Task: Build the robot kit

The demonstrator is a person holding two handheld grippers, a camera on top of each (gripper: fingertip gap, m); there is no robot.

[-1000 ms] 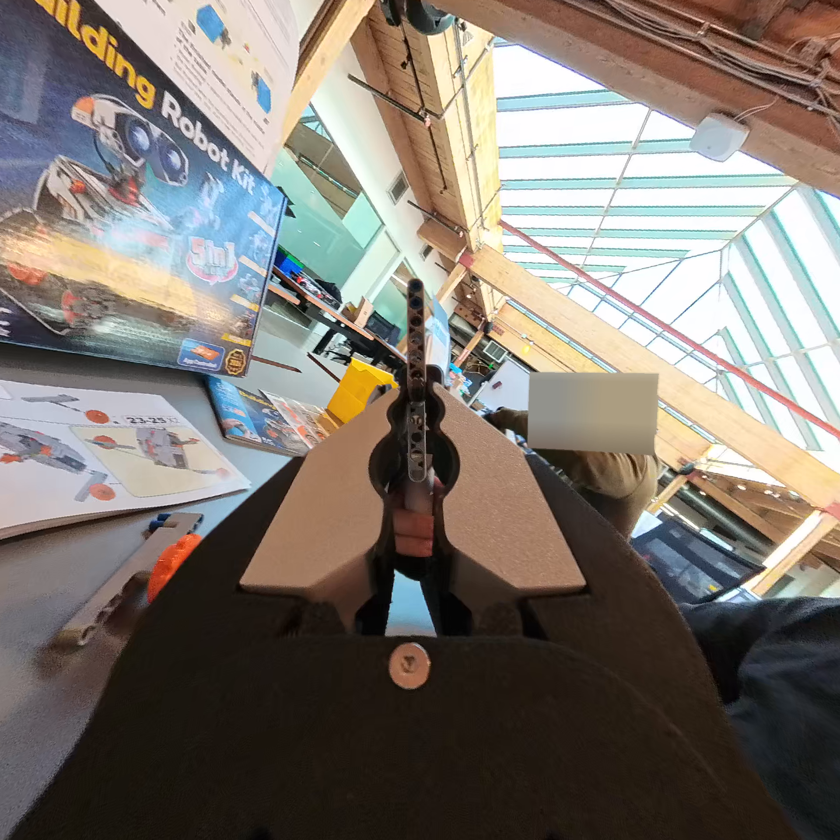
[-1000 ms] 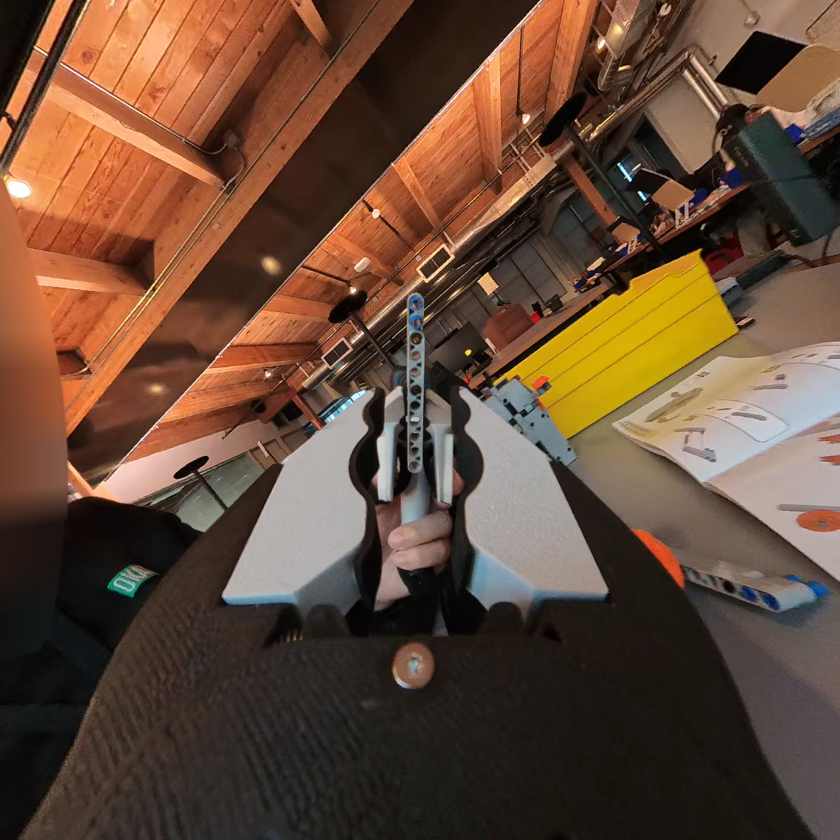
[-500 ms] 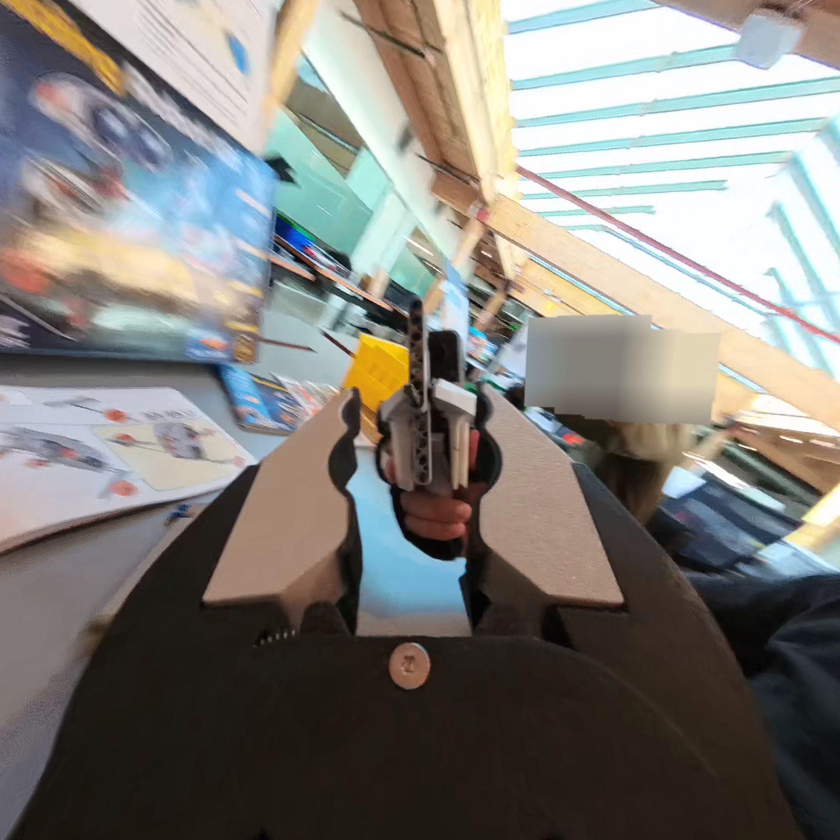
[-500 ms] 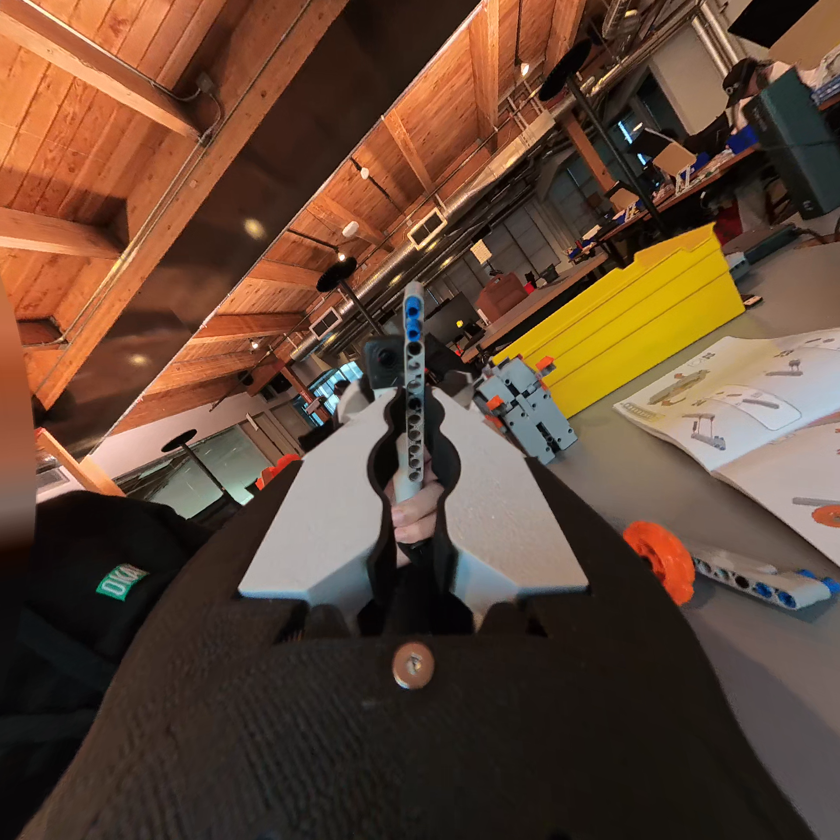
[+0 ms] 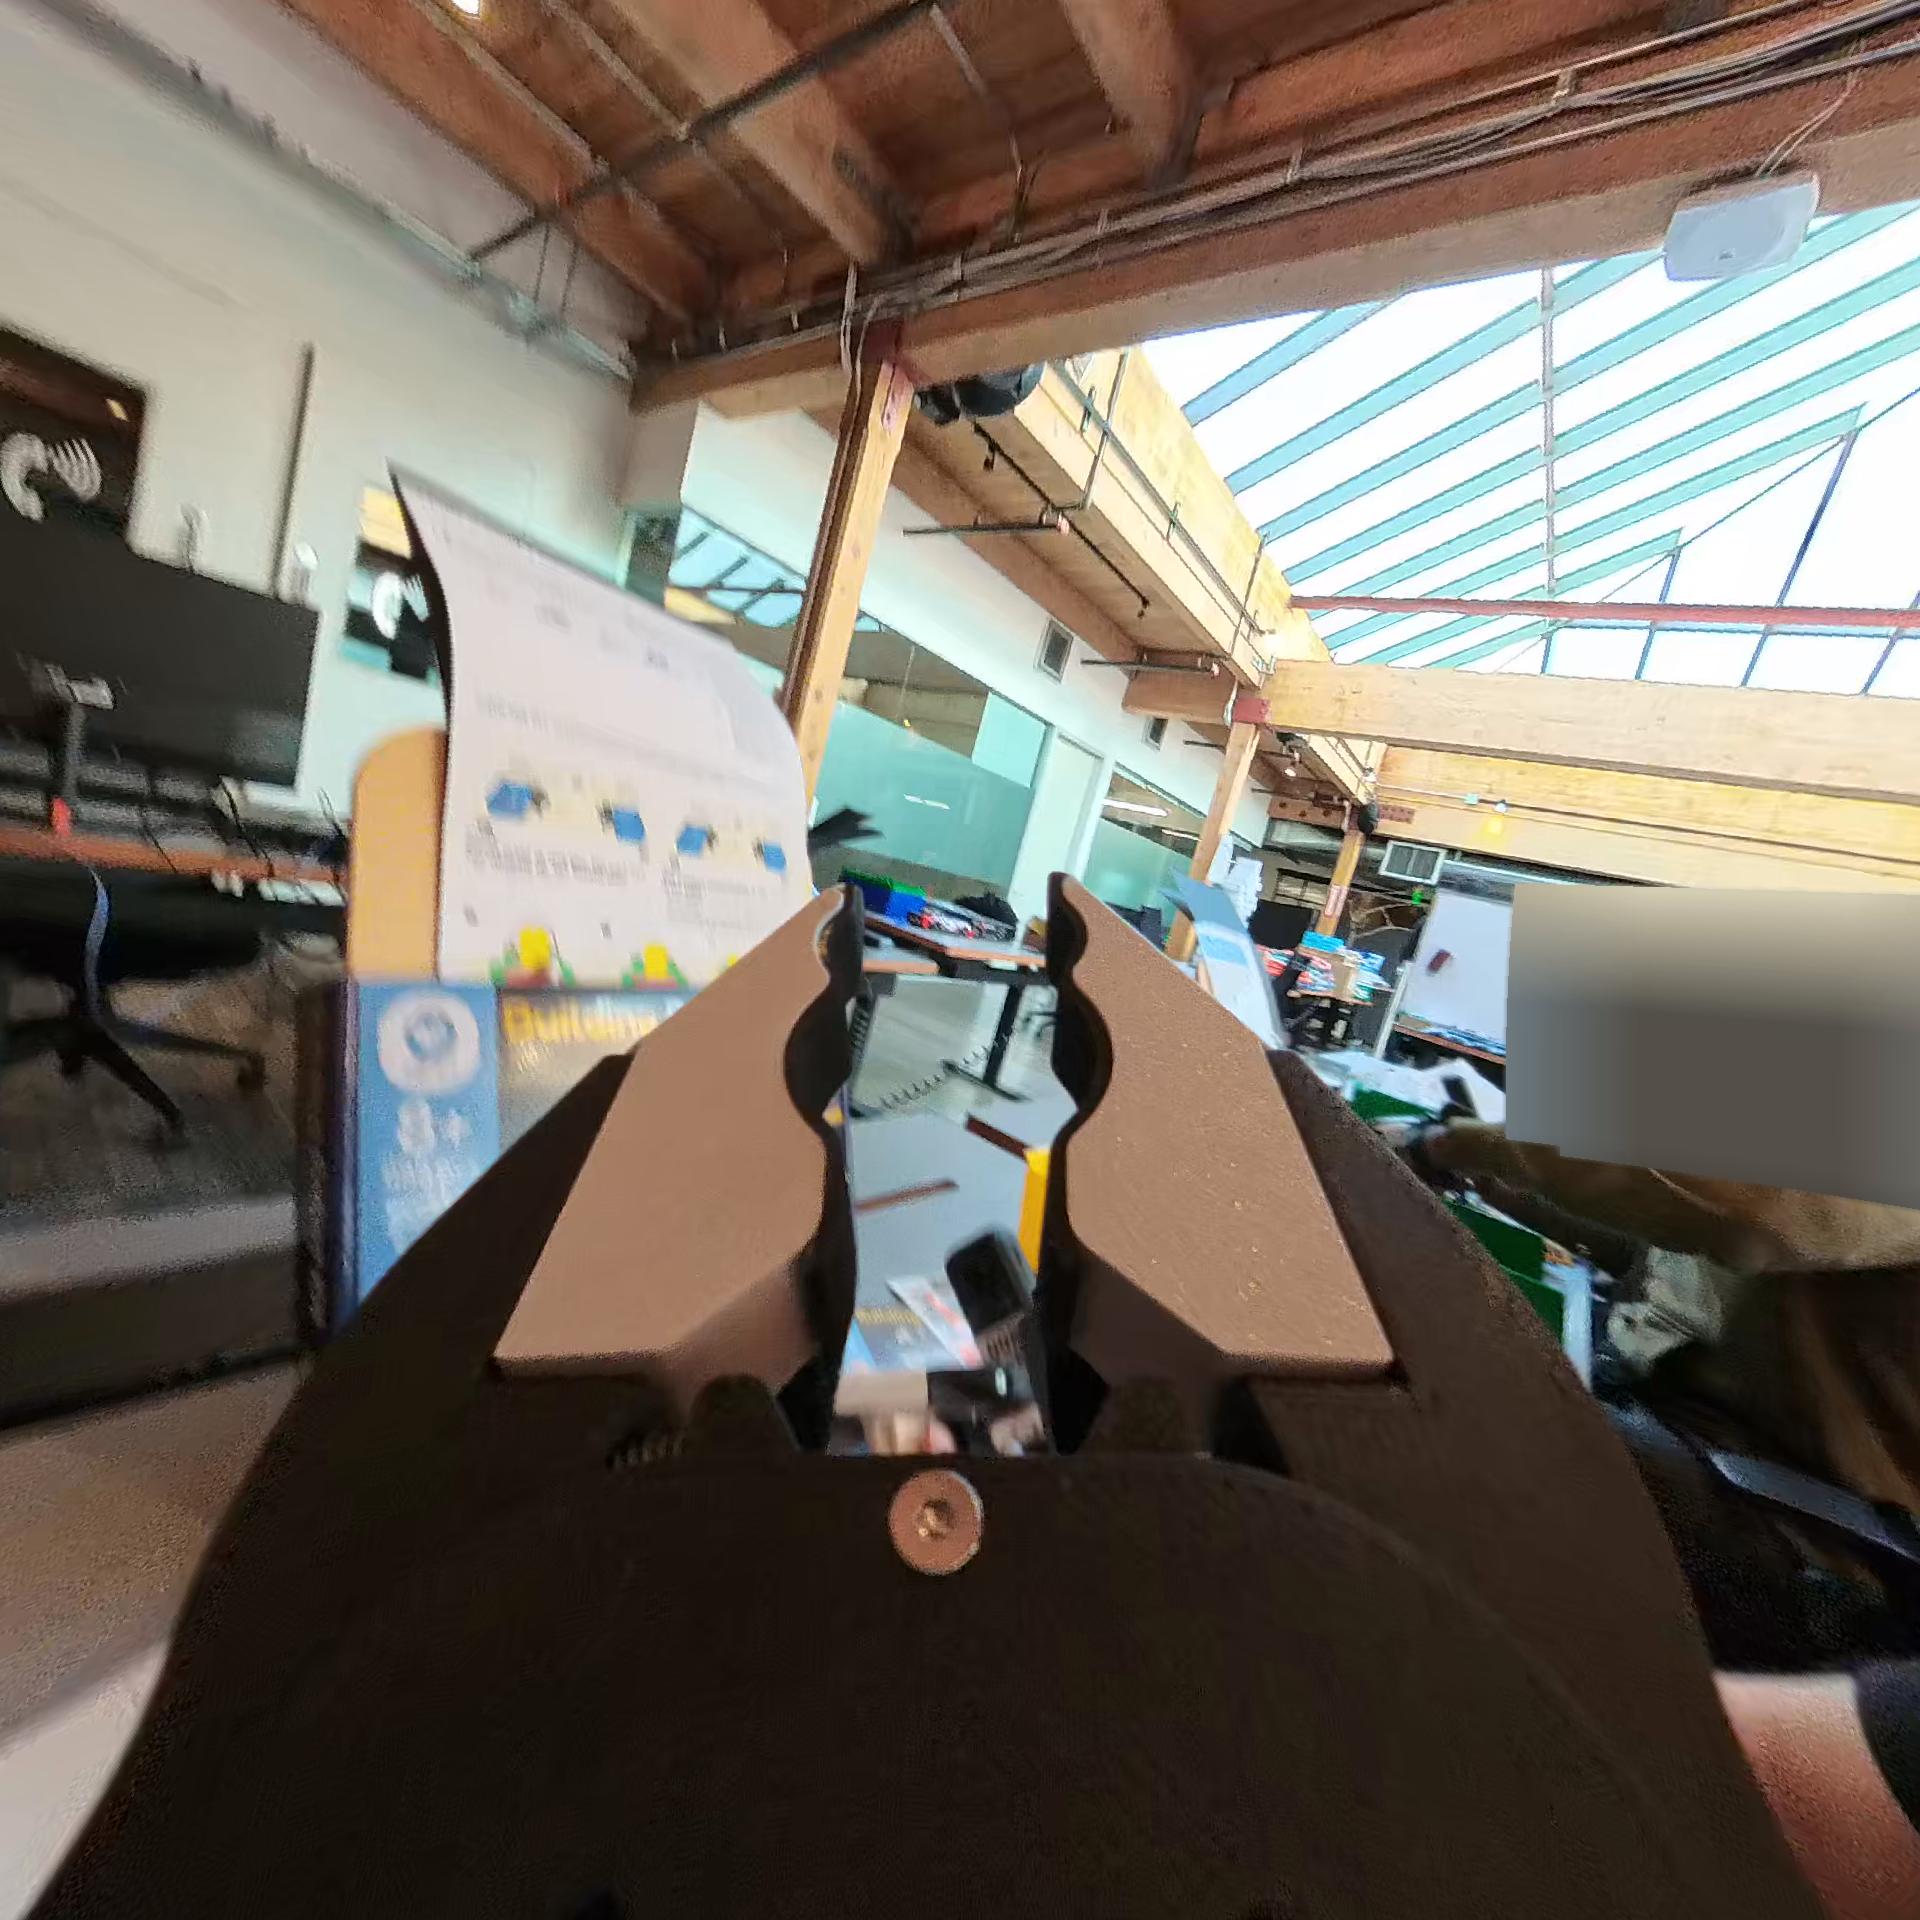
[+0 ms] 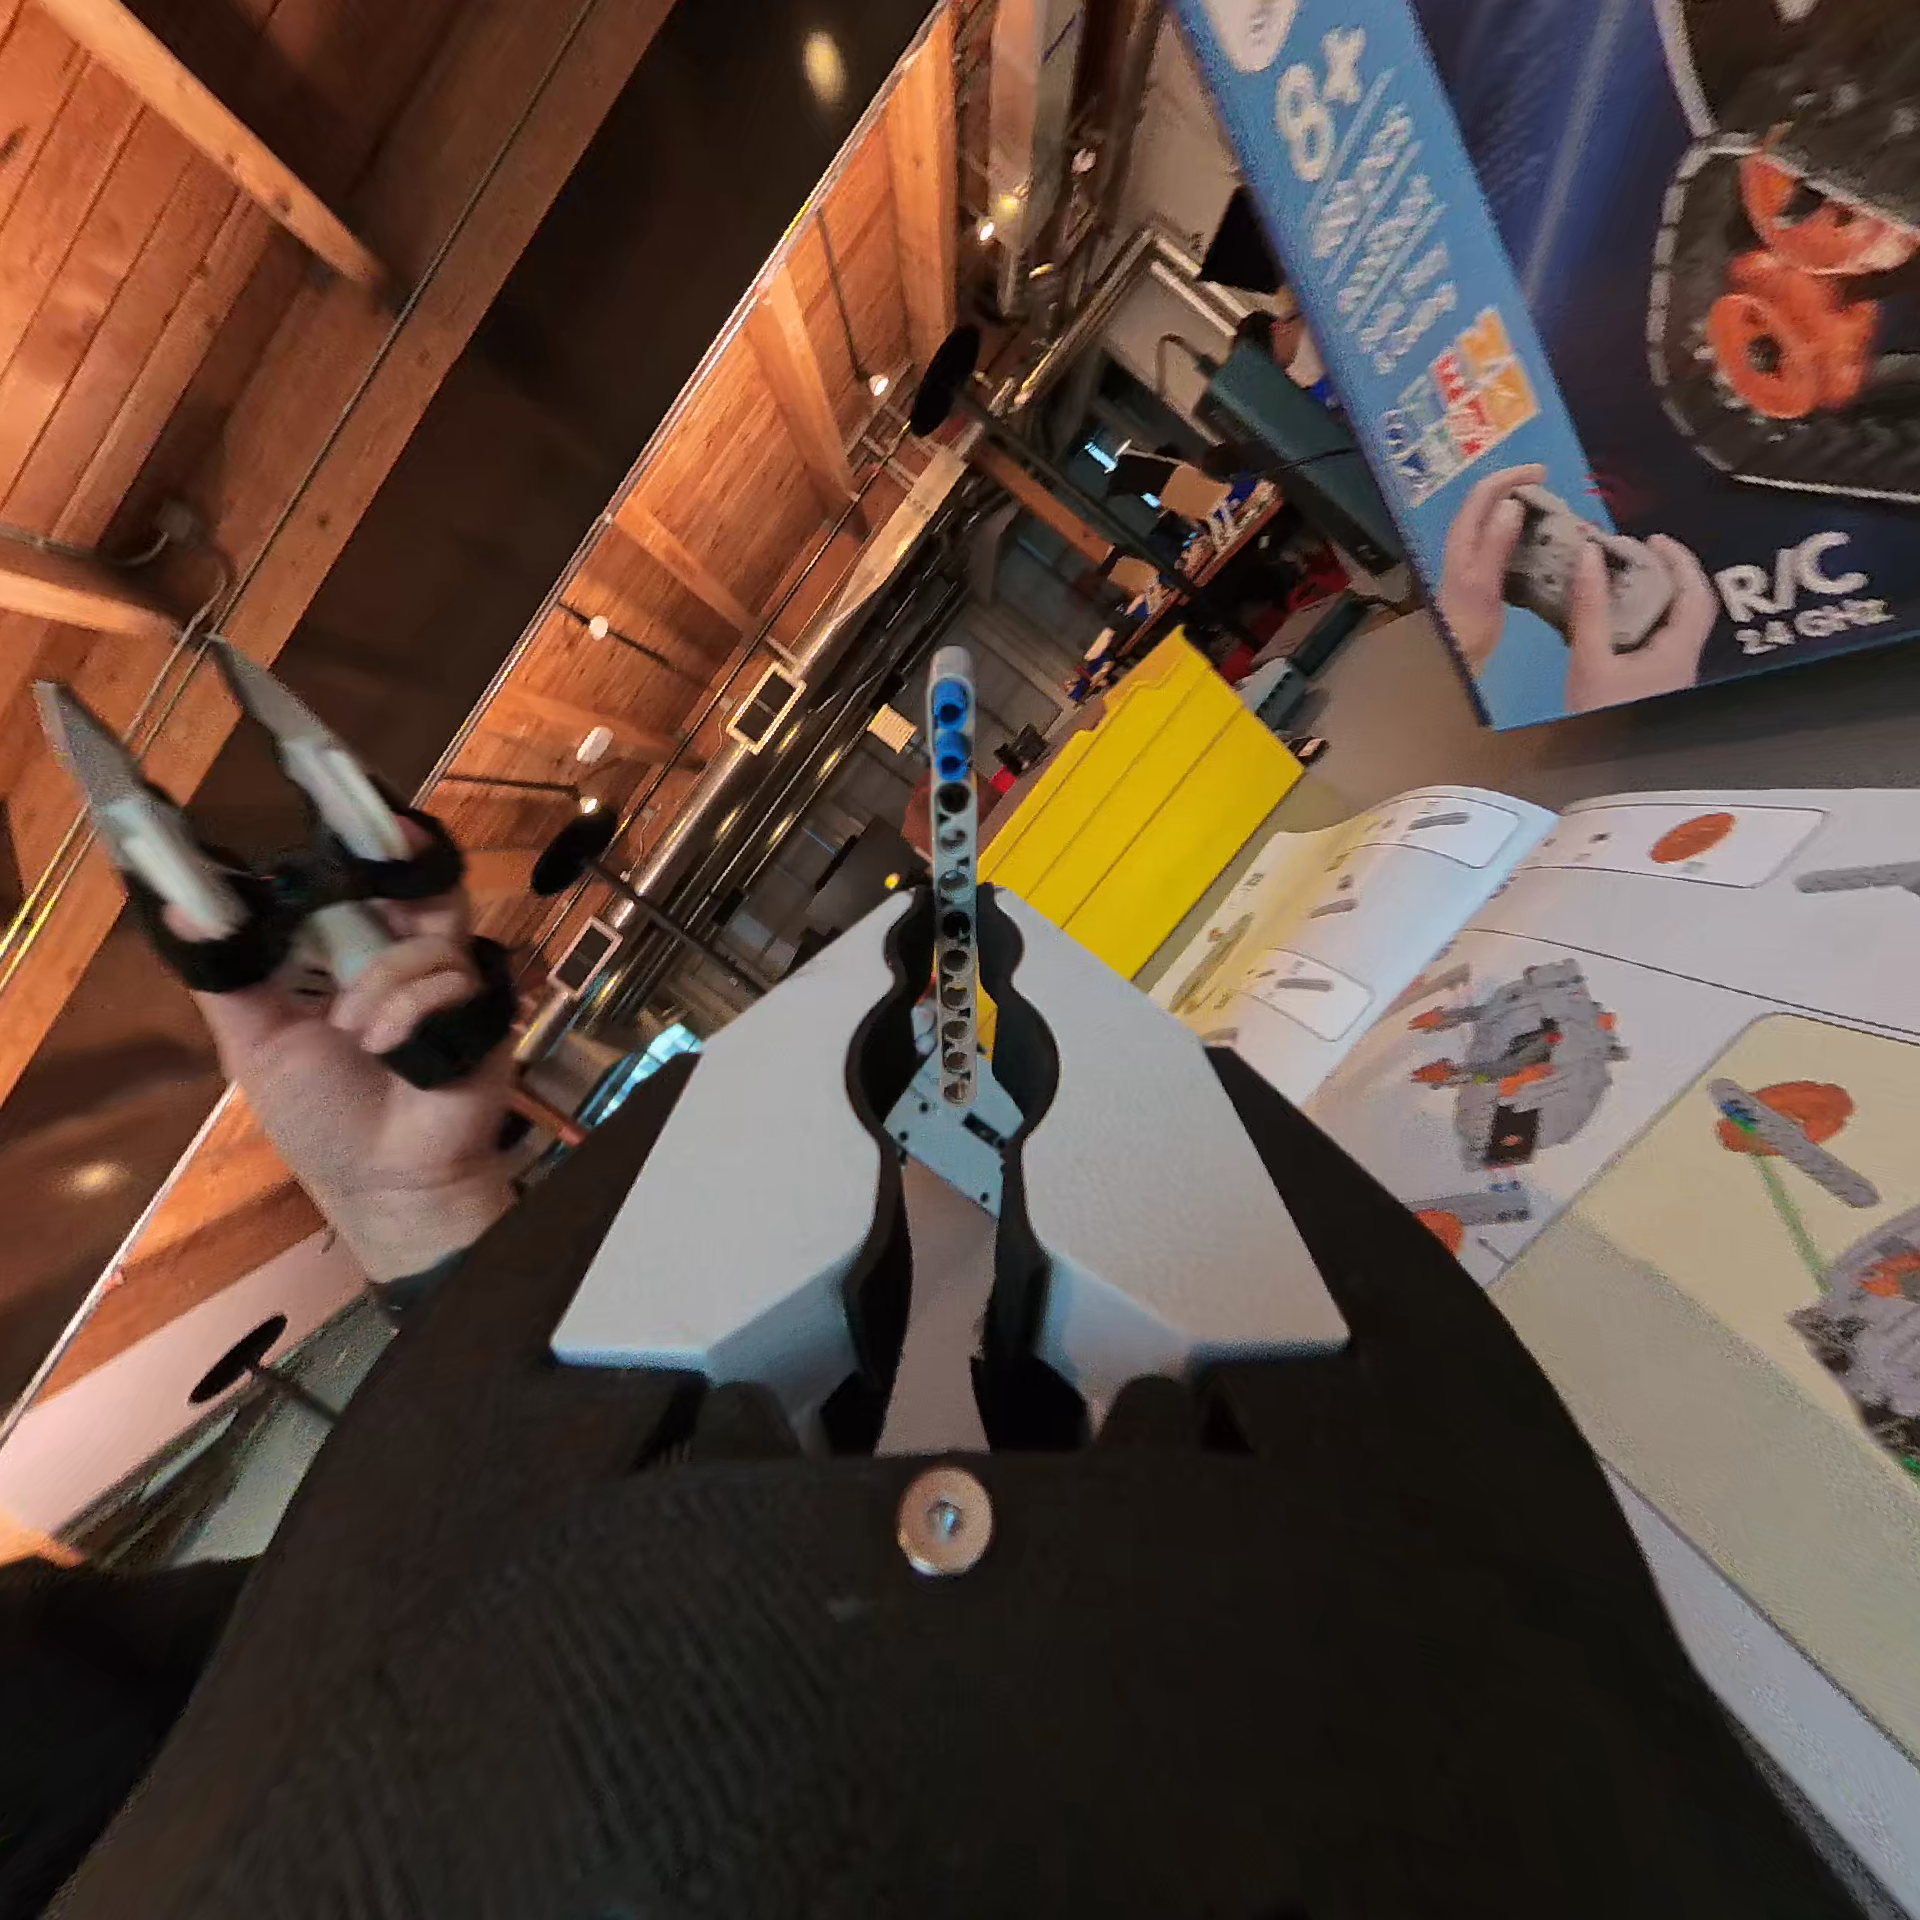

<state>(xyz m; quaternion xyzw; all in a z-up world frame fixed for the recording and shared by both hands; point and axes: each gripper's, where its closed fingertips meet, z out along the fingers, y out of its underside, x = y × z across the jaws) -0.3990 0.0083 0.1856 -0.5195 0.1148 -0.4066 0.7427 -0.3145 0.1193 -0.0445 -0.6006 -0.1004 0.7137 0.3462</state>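
Observation:
My right gripper (image 6: 951,914) is shut on a long grey beam (image 6: 951,935) with holes and blue pins near its upper end. The beam stands upright between the fingers and sticks out above them. My left gripper (image 5: 951,914) is open and empty, raised off the table and pointing toward the room. It also shows in the right wrist view (image 6: 218,790), held in a hand at the left, jaws apart, clear of the beam.
An open instruction booklet (image 6: 1558,997) lies on the grey table at the right. A blue kit box (image 6: 1621,343) stands behind it, also seen in the left wrist view (image 5: 426,1122). A yellow bin (image 6: 1132,810) sits farther back. A curled paper sheet (image 5: 603,769) leans above the box.
My left gripper opened, let go of the beam and swung away to the left. My right gripper closed on the beam and now holds it alone, turned toward the booklet.

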